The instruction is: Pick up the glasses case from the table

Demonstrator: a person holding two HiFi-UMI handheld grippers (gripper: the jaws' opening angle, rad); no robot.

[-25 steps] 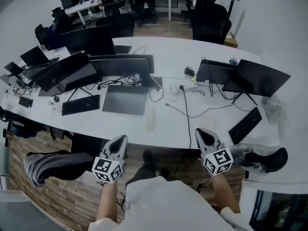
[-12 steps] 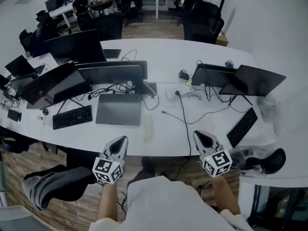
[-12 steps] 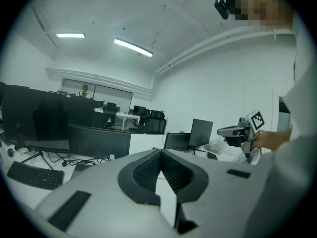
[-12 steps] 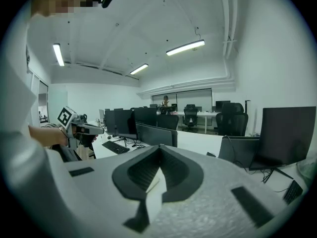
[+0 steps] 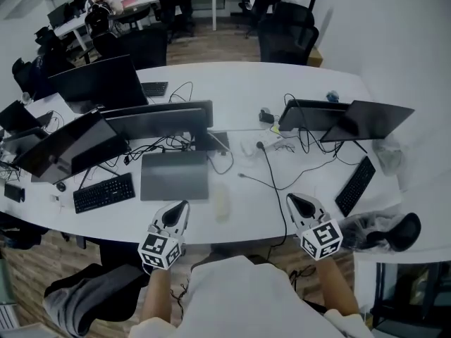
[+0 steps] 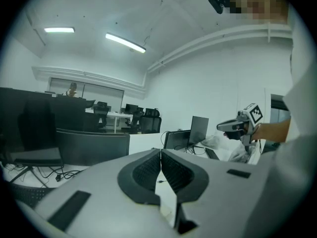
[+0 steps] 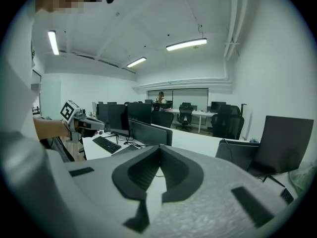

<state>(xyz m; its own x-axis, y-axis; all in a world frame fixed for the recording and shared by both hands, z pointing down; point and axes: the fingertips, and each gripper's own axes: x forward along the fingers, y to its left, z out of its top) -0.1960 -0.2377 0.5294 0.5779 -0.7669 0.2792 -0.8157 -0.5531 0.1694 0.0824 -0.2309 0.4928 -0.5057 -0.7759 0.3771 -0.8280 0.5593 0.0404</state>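
Note:
The glasses case (image 5: 222,203) is a pale oblong lying on the white table (image 5: 254,210) near its front edge, right of a grey laptop. My left gripper (image 5: 179,208) hovers at the table's front edge, a little left of the case, its jaws shut on nothing. To the right of the case, past a black cable, my right gripper (image 5: 294,201) is held over the front edge, also shut and empty. In the left gripper view the pads (image 6: 154,168) meet and the right gripper (image 6: 237,125) shows beyond. The right gripper view shows closed pads (image 7: 148,168) and the left gripper (image 7: 81,123).
A grey closed laptop (image 5: 175,176), black keyboards (image 5: 103,192) (image 5: 358,185), several dark monitors (image 5: 158,118) and trailing cables (image 5: 276,182) crowd the table. A chair with a grey jacket (image 5: 91,301) stands at lower left, a black chair (image 5: 391,232) at right.
Both grippers have moved forward from over the floor to the table's front edge, nearer the case. Their jaws stayed shut.

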